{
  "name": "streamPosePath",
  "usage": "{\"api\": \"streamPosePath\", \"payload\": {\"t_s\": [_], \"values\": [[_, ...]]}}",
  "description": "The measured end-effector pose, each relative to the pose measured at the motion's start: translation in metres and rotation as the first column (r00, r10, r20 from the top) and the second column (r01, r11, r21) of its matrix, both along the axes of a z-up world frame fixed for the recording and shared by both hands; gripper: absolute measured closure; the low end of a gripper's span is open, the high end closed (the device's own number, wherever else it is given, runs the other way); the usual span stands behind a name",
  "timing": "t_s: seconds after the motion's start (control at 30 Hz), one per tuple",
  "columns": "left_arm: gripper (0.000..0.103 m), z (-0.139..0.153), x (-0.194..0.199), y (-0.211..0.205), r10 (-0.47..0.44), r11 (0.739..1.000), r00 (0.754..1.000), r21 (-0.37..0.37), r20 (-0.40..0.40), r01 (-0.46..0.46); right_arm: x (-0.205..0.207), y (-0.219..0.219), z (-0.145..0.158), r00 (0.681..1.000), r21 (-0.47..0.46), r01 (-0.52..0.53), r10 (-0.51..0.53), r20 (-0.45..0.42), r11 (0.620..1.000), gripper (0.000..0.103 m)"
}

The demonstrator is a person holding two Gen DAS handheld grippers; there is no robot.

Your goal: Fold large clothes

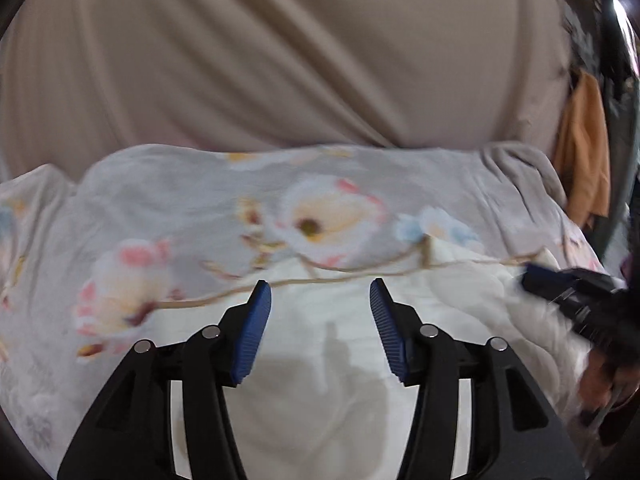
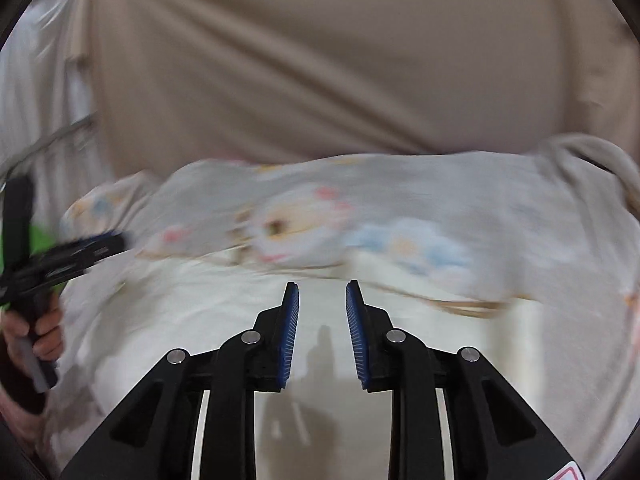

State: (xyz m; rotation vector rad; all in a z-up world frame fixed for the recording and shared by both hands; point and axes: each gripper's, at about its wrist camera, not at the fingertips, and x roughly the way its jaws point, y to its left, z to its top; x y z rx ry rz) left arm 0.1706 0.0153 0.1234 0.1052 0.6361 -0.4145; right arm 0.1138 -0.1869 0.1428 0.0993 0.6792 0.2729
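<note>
Landmark: the floral quilt (image 1: 192,216), a grey cover printed with pale pink, cream and blue flowers; every place below is given against it.
Quilt, position: it lies spread across both views, with its white inner side (image 1: 320,344) turned up nearest the cameras and the flowered side folded over beyond that.
Quilt, edge: a thin tan trim line (image 1: 320,276) runs along where the flowered side meets the white side.
Left gripper (image 1: 320,292): above the white side of the quilt, just short of the trim line; its blue-padded jaws stand well apart with nothing between them and no cloth touching the pads.
Right gripper (image 2: 322,292): also above the white side, near the trim line; its jaws stand narrower than the left pair, with a clear gap and no cloth in it.
Right gripper, other view: from the left wrist it shows at the quilt's right edge (image 1: 568,284), blurred.
Left gripper, other view: from the right wrist it shows at the quilt's left edge (image 2: 72,252), with a hand (image 2: 40,332) around its handle.
Beige fabric (image 1: 280,60): a broad draped sheet rising behind the far side of the quilt; what it covers is unclear.
Orange cloth (image 1: 584,152): hangs past the quilt's far right corner.
Sharpness: the right wrist view is smeared, so the flower print there probably matches the left view, though details are lost.
</note>
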Motion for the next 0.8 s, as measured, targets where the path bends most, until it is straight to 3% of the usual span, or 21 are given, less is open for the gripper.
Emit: {"api": "streamPosePath", "payload": {"t_s": [0.1,0.23,0.37,0.4,0.47,0.53,0.6,0.67,0.7,0.73,0.8], "values": [[0.053,-0.031,0.021,-0.037,-0.007,0.996,0.998,0.086,-0.059,0.012,0.028,0.041,-0.029,0.994,-0.074,-0.075,0.068,-0.091,0.994,0.087],[0.052,-0.071,0.047,-0.022,0.079,0.985,0.991,0.159,-0.107,-0.061,0.044,0.001,-0.055,0.985,-0.052,0.018,-0.027,-0.172,0.998,0.089],[0.052,-0.085,0.065,0.034,0.149,0.985,0.978,0.104,-0.146,-0.135,0.031,-0.080,-0.068,0.955,-0.062,0.213,-0.222,-0.198,0.975,0.089],[0.052,-0.087,0.065,0.043,0.162,0.984,0.977,0.103,-0.140,-0.148,0.026,-0.102,-0.074,0.947,-0.025,0.239,-0.238,-0.217,0.971,0.099],[0.052,-0.089,0.063,0.058,0.190,0.979,0.974,0.101,-0.124,-0.178,0.014,-0.133,-0.083,0.928,0.058,0.299,-0.275,-0.252,0.953,0.103],[0.053,-0.086,0.060,0.071,0.219,0.975,0.968,0.069,-0.122,-0.212,0.005,-0.148,-0.085,0.918,0.095,0.333,-0.300,-0.259,0.938,0.103],[0.053,-0.072,0.054,0.086,0.260,0.966,0.960,0.014,-0.103,-0.260,-0.004,-0.150,-0.077,0.914,0.060,0.363,-0.343,-0.217,0.930,0.103],[0.047,-0.051,0.051,0.104,0.299,0.952,0.950,-0.044,-0.084,-0.304,-0.018,-0.152,-0.057,0.918,0.058,0.383,-0.372,-0.135,0.922,0.084],[0.033,-0.042,0.052,0.113,0.318,0.943,0.945,-0.076,-0.078,-0.324,-0.024,-0.155,-0.045,0.916,0.075,0.399,-0.393,-0.082,0.914,0.059],[0.017,-0.034,0.053,0.122,0.339,0.932,0.938,-0.107,-0.079,-0.346,-0.027,-0.159,-0.036,0.909,0.090,0.417,-0.414,-0.047,0.905,0.042],[0.011,-0.029,0.063,0.134,0.355,0.919,0.929,-0.140,-0.107,-0.367,-0.019,-0.168,-0.031,0.898,0.087,0.439,-0.436,-0.059,0.894,0.041]]}}
